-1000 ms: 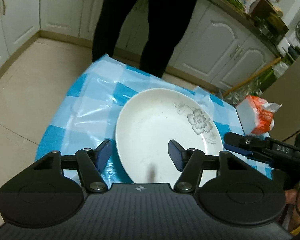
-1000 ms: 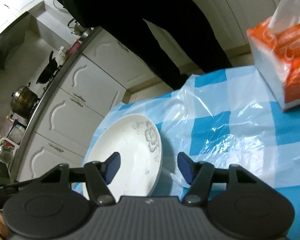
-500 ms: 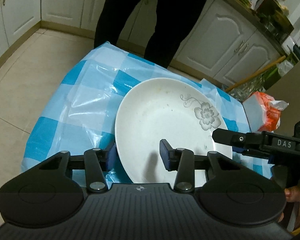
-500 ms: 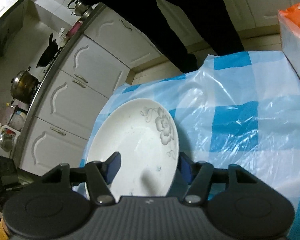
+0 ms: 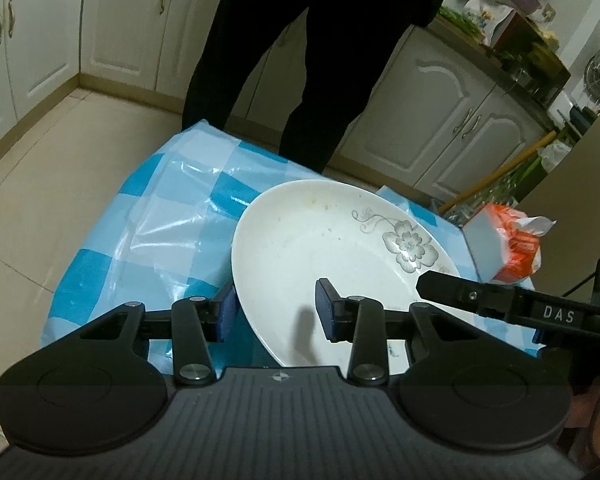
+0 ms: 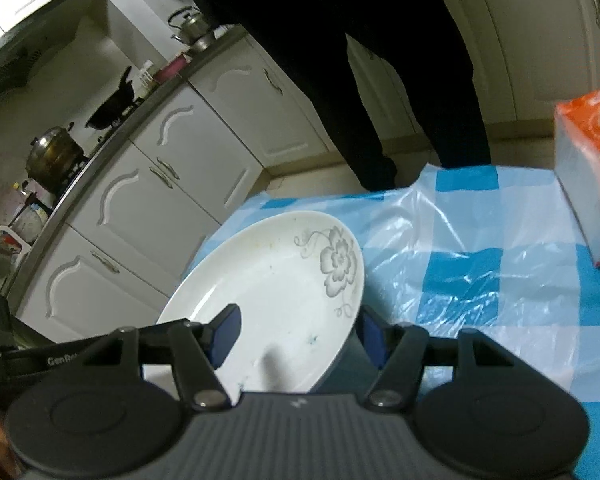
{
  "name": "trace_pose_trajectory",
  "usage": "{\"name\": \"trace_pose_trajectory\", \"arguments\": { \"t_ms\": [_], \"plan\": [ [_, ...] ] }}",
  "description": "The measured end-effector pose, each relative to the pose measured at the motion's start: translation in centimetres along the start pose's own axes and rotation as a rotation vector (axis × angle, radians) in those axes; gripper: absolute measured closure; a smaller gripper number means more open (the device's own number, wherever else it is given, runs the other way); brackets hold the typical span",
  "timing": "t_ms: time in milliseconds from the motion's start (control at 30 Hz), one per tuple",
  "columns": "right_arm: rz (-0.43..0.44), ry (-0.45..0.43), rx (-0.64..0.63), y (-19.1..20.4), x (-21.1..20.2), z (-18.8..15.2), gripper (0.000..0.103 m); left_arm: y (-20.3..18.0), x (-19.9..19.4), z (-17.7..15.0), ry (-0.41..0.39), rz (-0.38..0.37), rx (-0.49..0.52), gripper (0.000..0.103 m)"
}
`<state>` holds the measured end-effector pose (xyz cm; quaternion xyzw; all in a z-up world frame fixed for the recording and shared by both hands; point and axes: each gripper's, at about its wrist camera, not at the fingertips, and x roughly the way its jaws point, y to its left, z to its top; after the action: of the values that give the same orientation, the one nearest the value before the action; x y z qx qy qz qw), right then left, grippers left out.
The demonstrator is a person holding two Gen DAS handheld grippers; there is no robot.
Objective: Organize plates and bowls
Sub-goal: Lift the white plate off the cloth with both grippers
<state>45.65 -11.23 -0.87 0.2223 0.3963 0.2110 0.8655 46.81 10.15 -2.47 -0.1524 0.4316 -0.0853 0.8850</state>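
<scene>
A white plate (image 5: 320, 248) with a grey flower print lies on the blue-checked tablecloth (image 5: 160, 220). My left gripper (image 5: 276, 312) straddles its near left rim and its jaws are closing. One pad sits just outside the rim and the other hovers over the plate's inside. In the right wrist view the same plate (image 6: 276, 280) looks tilted, with a dark shadow under its right edge. My right gripper (image 6: 300, 334) stands open across that right rim, one pad over the plate and one just outside it. Its finger (image 5: 500, 304) shows at the right of the left wrist view.
An orange and white tissue pack (image 6: 588, 184) stands on the table's far right. A person in black (image 5: 300, 40) stands just behind the table. White cabinets (image 6: 172, 184) run along the left, with pots (image 6: 52, 156) on the counter. Beige floor tiles (image 5: 40, 200) lie beyond the table's left edge.
The left jaws have narrowed around the plate's left rim. Both grippers have drawn closer to the plate, and its right rim now sits right against the right gripper's outer pad.
</scene>
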Motion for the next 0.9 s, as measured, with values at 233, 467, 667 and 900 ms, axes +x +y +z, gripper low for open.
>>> {"name": "trace_pose_trajectory", "arguments": {
  "t_ms": [233, 467, 667, 900],
  "plan": [
    [0.008, -0.071, -0.016, 0.7, -2.7, -0.8, 0.039, -1.3, -2.8, -0.7, -0.035, -0.028, 0.016, 0.060],
    [0.018, -0.131, -0.018, 1.3, -6.8, -2.3, 0.039, -3.2, -6.3, -1.8, -0.063, -0.064, 0.043, 0.061],
    [0.026, -0.180, -0.006, 1.7, -10.8, -4.0, 0.039, -5.2, -9.7, -3.9, -0.070, -0.103, 0.064, 0.062],
    [0.018, -0.224, -0.005, 2.6, -15.2, -7.1, 0.039, -6.6, -13.4, -6.8, -0.086, -0.152, 0.080, 0.062]
  ]
}}
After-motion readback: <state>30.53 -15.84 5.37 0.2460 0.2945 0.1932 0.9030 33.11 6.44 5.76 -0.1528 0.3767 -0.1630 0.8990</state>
